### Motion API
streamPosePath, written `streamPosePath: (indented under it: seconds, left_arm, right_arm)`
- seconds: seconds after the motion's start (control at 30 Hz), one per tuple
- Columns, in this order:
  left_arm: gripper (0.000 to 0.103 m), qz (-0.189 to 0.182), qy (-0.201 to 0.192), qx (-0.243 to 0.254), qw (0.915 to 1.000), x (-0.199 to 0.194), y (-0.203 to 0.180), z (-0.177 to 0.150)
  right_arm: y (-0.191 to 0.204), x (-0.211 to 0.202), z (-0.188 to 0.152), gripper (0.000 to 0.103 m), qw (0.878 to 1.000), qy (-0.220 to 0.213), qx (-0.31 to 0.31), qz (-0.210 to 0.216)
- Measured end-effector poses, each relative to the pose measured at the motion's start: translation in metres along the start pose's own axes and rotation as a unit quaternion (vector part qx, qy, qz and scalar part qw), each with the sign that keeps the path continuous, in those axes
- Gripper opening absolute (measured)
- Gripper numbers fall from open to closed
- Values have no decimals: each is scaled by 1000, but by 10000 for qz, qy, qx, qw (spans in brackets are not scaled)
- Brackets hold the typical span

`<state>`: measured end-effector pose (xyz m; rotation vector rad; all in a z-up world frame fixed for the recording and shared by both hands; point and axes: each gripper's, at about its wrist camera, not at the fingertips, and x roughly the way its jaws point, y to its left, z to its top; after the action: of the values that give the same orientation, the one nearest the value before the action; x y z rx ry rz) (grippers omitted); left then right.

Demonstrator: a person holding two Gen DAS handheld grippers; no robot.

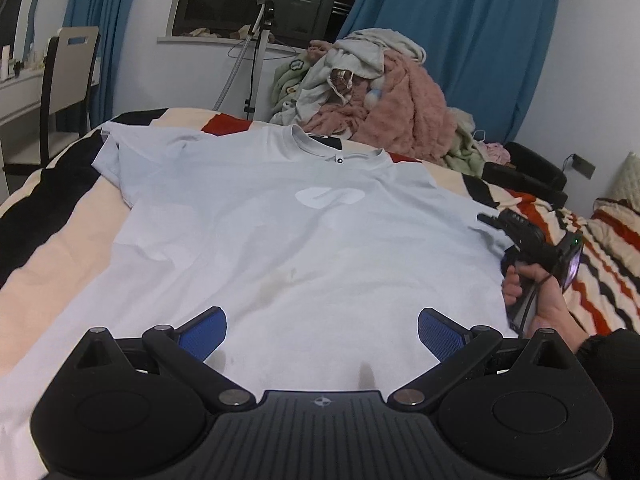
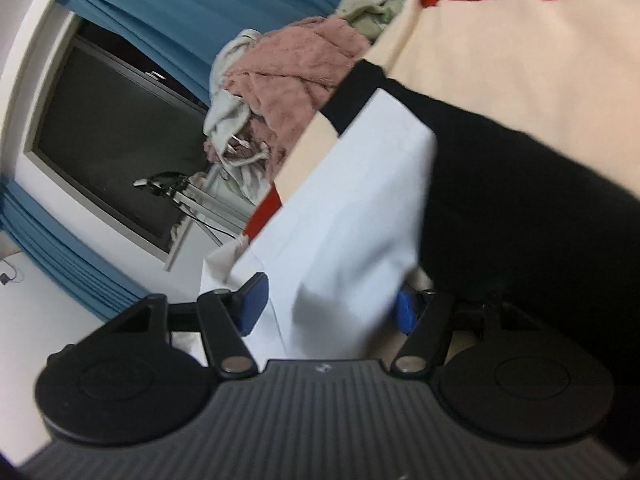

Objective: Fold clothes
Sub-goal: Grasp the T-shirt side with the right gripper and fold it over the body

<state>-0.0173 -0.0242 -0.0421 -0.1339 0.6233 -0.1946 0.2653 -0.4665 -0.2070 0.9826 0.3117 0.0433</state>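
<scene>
while the shirt [image 1: 280, 232] lies flat and face up on the bed [image 1: 60, 240], collar away from us and hem toward us, our left gripper [image 1: 322, 334] hovers over the hem end with its jaws wide apart and nothing between them. the shirt's long axis runs straight ahead from these jaws. at the shirt's right edge, our right gripper [image 1: 490, 220] reaches the sleeve, held in our right hand [image 1: 536, 296], so we judge that hand nearer to the fold's first grab. a clothes pile [image 1: 372, 92] sits beyond the collar, well apart from the shirt. bare bed shows to the left, giving room to move. in the right wrist view, which is rolled and blurred, the right gripper [image 2: 328, 306] has the sleeve [image 2: 348, 220] between its pads [image 2: 252, 302]; the jaws stand part open around the cloth, and we cannot tell whether they press on it yet. the sleeve's edge borders the black stripe [image 2: 500, 184] of the bed [image 2: 520, 60] cover, and we judge the fold should carry it inward across the chest.
</scene>
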Motion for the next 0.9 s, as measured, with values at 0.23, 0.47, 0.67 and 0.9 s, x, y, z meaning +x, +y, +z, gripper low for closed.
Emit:
streamPosePath:
  seconds: [0.23, 0.47, 0.67, 0.9]
  left_arm:
    - [102, 51, 101, -136, 9998, 43, 2, 10]
    - [102, 205, -97, -80, 9997, 50, 10, 25]
    - [102, 187, -398, -163, 9989, 8, 31, 42]
    - [102, 318, -729, 34, 9968, -49, 65, 45]
  right_arm:
    - [7, 52, 22, 49, 9990, -125, -389, -175]
    - [48, 72, 46, 6, 9813, -201, -1381, -1328]
    - [121, 36, 61, 5, 9419, -777, -2542, -2051]
    - [251, 39, 22, 5, 8556, -1179, -4214, -2765]
